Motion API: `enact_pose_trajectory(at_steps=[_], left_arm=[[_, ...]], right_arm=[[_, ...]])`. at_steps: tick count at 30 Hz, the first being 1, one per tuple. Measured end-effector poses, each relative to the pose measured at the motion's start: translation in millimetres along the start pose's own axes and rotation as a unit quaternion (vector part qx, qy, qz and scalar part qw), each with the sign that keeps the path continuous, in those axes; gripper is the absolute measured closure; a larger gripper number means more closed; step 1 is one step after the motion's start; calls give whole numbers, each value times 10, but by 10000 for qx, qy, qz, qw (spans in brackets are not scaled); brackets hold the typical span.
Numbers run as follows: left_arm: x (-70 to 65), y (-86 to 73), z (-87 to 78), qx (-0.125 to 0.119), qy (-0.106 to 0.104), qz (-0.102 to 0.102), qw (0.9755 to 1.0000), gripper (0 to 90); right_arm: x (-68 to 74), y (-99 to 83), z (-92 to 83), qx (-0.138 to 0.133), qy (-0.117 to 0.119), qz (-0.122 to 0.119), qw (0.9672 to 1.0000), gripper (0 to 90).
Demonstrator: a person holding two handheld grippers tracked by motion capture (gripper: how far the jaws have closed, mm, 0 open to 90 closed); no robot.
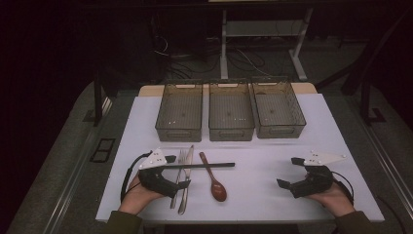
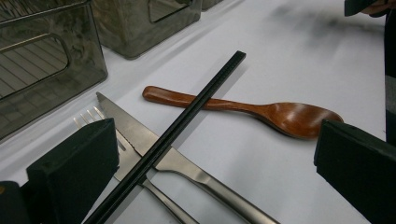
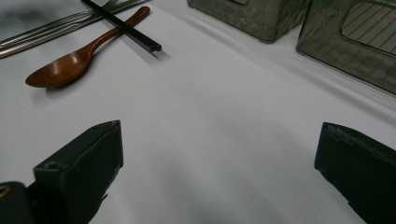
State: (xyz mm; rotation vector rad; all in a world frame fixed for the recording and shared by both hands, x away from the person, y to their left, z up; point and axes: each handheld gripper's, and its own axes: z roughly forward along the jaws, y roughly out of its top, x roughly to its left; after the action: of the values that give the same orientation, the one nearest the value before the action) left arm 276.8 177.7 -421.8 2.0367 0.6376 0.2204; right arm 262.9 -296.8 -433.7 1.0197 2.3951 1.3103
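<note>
White sheeting covers the table (image 1: pixel 272 161), and dark floor and cables lie beyond its far edge. Taking the wooden spoon (image 1: pixel 214 178) as the landmark: three smoky see-through bins (image 1: pixel 230 114) stand in a row at the far side of the table, well beyond the spoon's handle end, all of them bare inside as far as the high view tells. The left gripper (image 1: pixel 178 171) lies just left of the spoon, jaws spread wide with nothing pressed between them, though the cutlery runs under the gap. The right gripper (image 1: pixel 290 171) rests well to the spoon's right, likewise spread and holding nothing, over bare sheeting. Left of the spoon and near it lie a steel knife (image 2: pixel 187 168) and a fork (image 2: pixel 93 116), side by side and touching or nearly so. A black chopstick (image 2: pixel 187 121) lies crosswise on top of all three, resting on the spoon's handle and on the knife blade. Being uppermost, the chopstick looks the sensible first pick: it is probably light, stiff and rather slick, and thin enough to roll or pivot, so a grip near its middle, across its width, should hold it level. I judge the steel pieces heavier and flat to the sheet, harder to get under.
</note>
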Motion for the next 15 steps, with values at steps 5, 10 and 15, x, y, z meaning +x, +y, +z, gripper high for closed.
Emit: enact_pose_trajectory(at_steps=[5, 10, 15], left_arm=[[8, 8, 2, -32, -29, -42, 10000, 0], [29, 24, 3, -38, -34, -34, 10000, 0], [35, 22, -2, -54, -55, -21, 10000, 0]], right_arm=[[-16, 4, -8, -30, 52, 46, 10000, 7], [-21, 3, -22, -70, 83, 35, 9999, 7], [-19, 7, -30, -115, 88, 41, 9999, 7]])
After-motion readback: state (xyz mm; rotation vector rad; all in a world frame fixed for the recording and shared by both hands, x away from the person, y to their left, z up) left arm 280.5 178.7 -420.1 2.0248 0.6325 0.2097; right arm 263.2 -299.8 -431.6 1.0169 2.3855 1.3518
